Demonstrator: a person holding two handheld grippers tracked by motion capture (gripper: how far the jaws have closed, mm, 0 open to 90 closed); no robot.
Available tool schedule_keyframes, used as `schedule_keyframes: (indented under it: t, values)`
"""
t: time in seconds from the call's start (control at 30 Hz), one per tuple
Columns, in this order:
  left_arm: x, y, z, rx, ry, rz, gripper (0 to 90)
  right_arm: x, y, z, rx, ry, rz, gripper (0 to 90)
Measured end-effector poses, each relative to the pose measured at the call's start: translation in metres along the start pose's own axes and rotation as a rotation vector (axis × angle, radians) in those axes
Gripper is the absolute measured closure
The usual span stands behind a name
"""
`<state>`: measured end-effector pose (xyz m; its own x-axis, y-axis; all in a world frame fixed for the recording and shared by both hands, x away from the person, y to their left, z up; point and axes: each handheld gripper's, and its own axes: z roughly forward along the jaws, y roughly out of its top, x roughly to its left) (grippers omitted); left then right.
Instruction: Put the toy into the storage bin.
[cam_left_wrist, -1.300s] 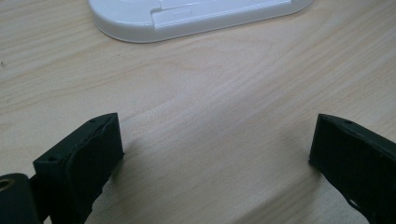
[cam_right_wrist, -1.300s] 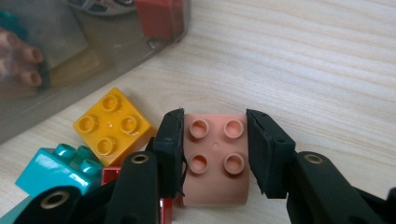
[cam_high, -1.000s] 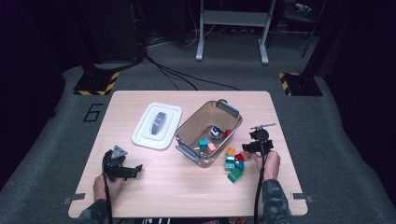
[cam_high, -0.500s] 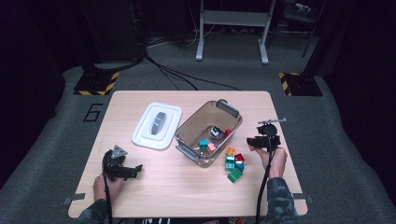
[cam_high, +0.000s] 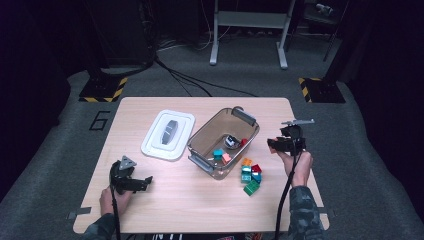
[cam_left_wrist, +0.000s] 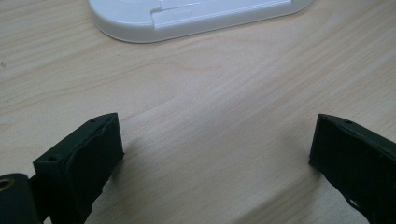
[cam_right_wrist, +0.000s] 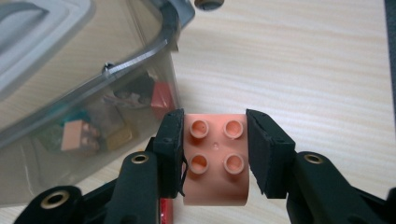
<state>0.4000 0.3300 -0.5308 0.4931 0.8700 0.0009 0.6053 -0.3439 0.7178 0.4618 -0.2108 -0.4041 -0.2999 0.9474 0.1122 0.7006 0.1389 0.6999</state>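
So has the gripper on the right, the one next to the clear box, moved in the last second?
Yes. The right gripper, shut on a pink brick, has moved up the high view, from beside the loose bricks to level with the clear bin.

- On my table (cam_high: 200, 210) the bin (cam_high: 222, 142) sits near the middle, with its lid (cam_high: 167, 134) lying just left of it.
- A few blocks (cam_high: 225, 150) lie inside the bin; a small cluster of blocks (cam_high: 251, 175) sits on the table just in front of its right end.
- My right gripper (cam_right_wrist: 215, 149) clamps a block (cam_right_wrist: 215, 161) right of the bin.
- My left gripper (cam_high: 131, 181) rests near the front left, before the lid.
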Motion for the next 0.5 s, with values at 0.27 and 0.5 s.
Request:
schedule_keyframes:
  t: [0.27, 0.5]
  values:
    - [0.000, 0.000, 0.000, 0.000, 0.000, 0.001, 2.5, 0.008, 0.017, -0.012, -0.034, 0.005, -0.019, 58.8]
    - [0.000, 0.000, 0.000, 0.000, 0.000, 0.000, 2.5, 0.018, 0.033, -0.018, -0.068, 0.012, -0.051, 58.8]
